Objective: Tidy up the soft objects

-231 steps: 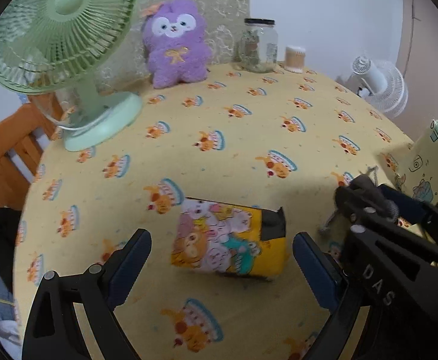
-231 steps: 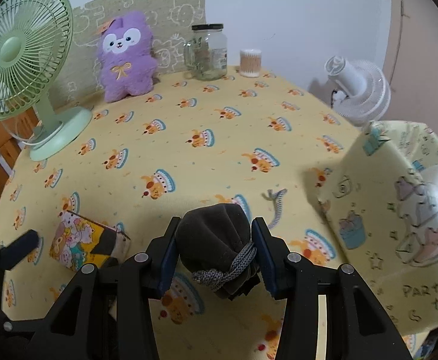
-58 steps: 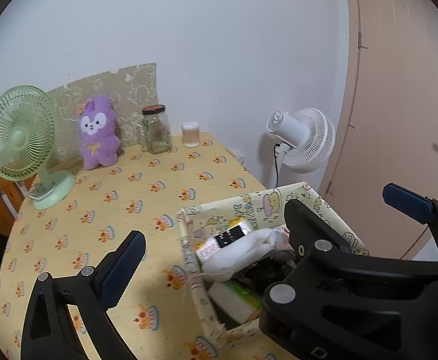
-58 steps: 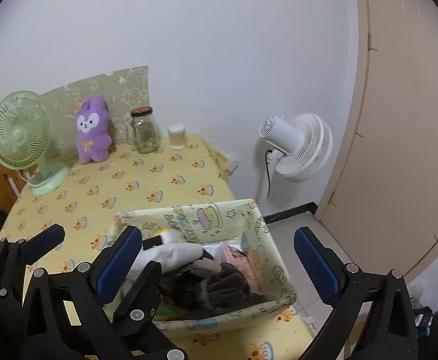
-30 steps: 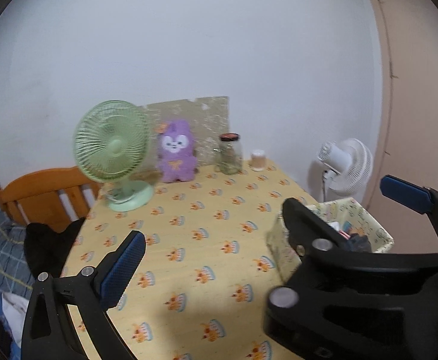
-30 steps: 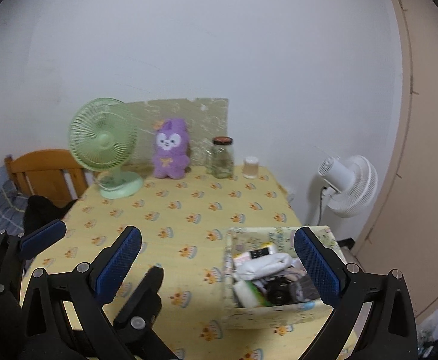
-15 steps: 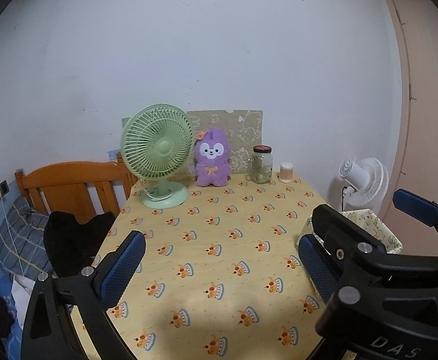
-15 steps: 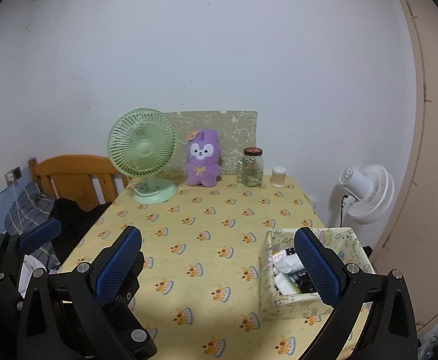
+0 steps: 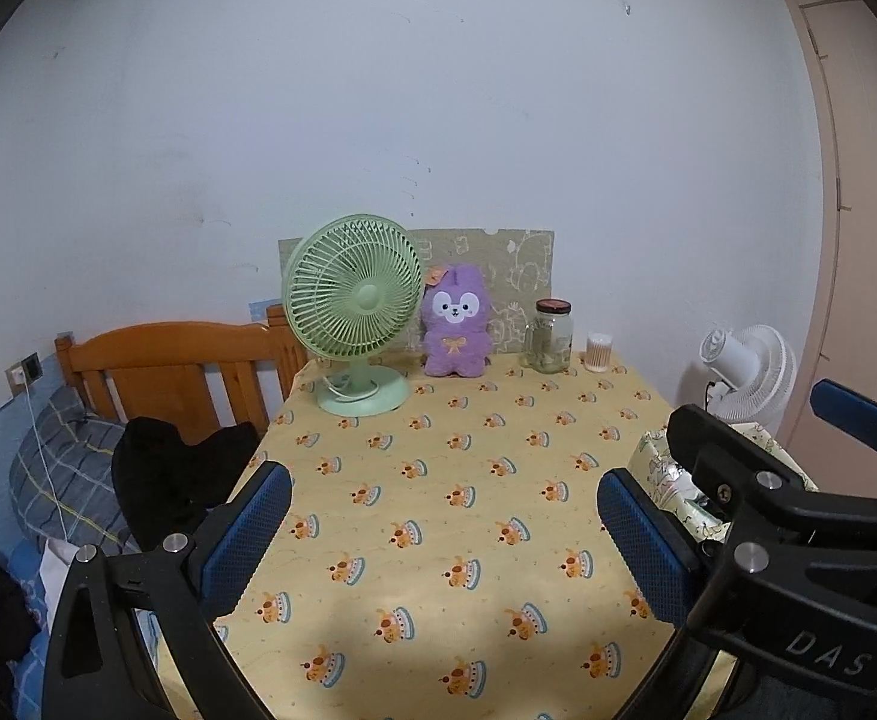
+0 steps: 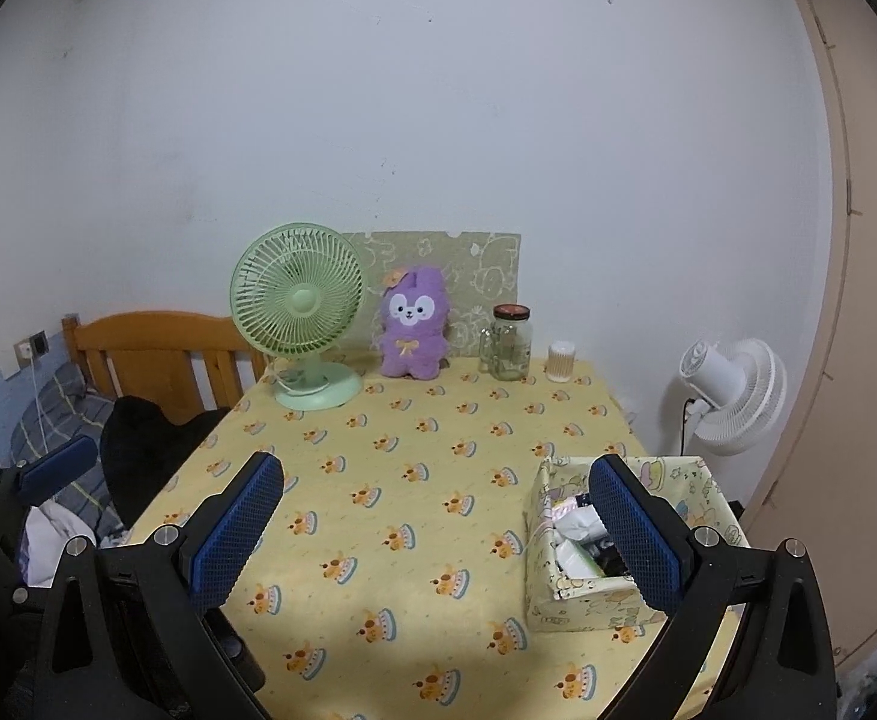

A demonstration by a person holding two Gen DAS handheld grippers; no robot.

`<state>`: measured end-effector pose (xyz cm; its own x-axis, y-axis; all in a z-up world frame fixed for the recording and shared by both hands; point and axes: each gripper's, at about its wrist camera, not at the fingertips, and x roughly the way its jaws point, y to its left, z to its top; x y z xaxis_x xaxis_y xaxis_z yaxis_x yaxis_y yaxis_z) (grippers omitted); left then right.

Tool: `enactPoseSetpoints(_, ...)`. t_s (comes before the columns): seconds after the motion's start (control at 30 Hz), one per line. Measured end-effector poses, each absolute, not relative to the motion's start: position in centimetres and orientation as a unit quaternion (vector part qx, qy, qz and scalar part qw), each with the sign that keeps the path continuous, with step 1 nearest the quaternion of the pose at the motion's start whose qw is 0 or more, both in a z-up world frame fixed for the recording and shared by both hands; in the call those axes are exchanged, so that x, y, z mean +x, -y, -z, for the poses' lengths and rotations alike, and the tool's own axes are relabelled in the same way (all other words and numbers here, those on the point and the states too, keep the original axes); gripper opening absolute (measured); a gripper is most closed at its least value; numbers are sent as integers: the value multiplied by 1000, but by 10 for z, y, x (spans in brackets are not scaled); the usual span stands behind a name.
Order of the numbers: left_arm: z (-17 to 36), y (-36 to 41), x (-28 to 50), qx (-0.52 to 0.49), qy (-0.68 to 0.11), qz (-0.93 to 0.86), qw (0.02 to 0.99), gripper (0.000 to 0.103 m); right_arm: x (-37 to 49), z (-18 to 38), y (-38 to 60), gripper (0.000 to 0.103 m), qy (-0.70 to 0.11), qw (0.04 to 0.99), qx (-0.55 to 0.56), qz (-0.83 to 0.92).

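A patterned fabric box (image 10: 564, 597) stands at the table's right front edge, with white, dark and pink soft items (image 10: 582, 525) inside. In the left wrist view the box (image 9: 648, 468) is mostly hidden behind the right gripper's body. A purple plush toy (image 10: 412, 324) (image 9: 457, 330) sits upright at the table's far side. My left gripper (image 9: 438, 546) is open and empty, high above the near table. My right gripper (image 10: 438, 540) is open and empty, left of the box.
The table (image 10: 414, 540) has a yellow cake-print cloth. A green desk fan (image 10: 297, 312), a glass jar (image 10: 507, 345) and a small white pot (image 10: 560, 362) stand at the back. A white floor fan (image 10: 732, 393) stands right; a wooden bed frame (image 10: 156, 354) with dark clothes lies left.
Both grippers have pulled back and up from the box since two seconds ago; the view now takes in the whole table. Both stay open and empty.
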<state>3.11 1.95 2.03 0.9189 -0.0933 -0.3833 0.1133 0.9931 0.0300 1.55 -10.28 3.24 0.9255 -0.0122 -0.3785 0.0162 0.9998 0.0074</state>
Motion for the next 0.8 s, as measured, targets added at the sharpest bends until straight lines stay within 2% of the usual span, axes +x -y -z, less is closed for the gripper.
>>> enactPoseSetpoints(0.8,-21,-30,24,18,-188,42,981,103,15,-33,108,103,-198,980,14,7)
